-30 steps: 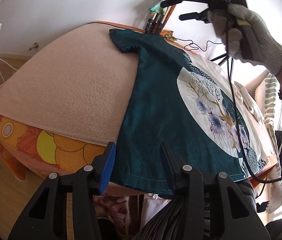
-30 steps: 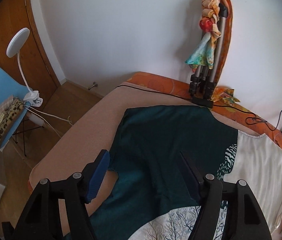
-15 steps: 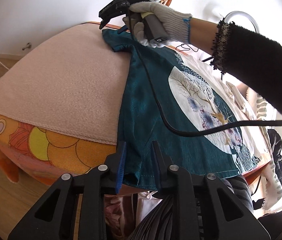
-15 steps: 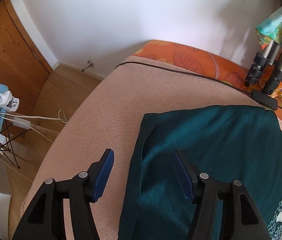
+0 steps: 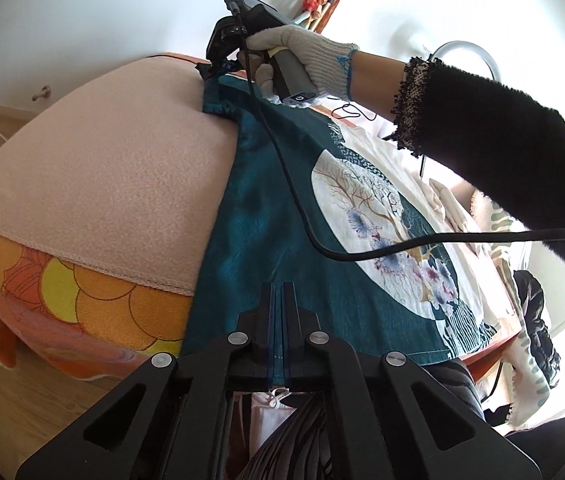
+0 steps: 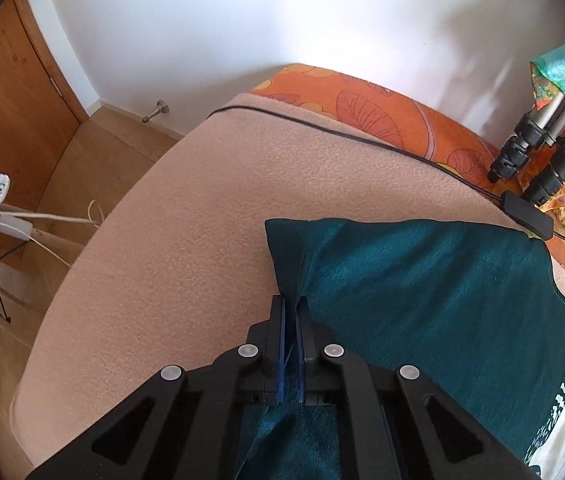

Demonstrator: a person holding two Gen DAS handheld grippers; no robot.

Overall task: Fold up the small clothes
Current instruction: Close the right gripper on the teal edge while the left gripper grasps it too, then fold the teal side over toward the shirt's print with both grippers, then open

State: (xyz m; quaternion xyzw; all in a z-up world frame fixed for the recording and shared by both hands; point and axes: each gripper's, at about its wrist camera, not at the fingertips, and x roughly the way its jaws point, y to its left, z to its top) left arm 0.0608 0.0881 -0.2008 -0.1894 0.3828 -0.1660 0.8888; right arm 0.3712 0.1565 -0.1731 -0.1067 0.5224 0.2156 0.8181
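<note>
A dark teal T-shirt point(image 5: 266, 208) with a round white tree print lies flat on a pink blanket point(image 5: 114, 168). My left gripper point(image 5: 278, 292) is shut on the shirt's bottom hem at the near edge of the bed. My right gripper point(image 6: 291, 308) is shut on the shirt's left sleeve point(image 6: 290, 248), pinching a ridge of fabric. In the left wrist view the right gripper point(image 5: 218, 70) shows at the far sleeve, held by a gloved hand. The shirt point(image 6: 422, 300) also fills the right part of the right wrist view.
An orange floral bedspread point(image 5: 62, 288) lies under the blanket. A tripod point(image 6: 534, 152) and a black cable with adapter point(image 6: 526, 212) sit at the bed's far edge. White clothes point(image 5: 450, 208) lie to the right of the shirt. A wooden floor with cords point(image 6: 42, 216) lies left.
Both grippers have closed: the left on the hem, the right on the sleeve after coming down to it from above the shirt.
</note>
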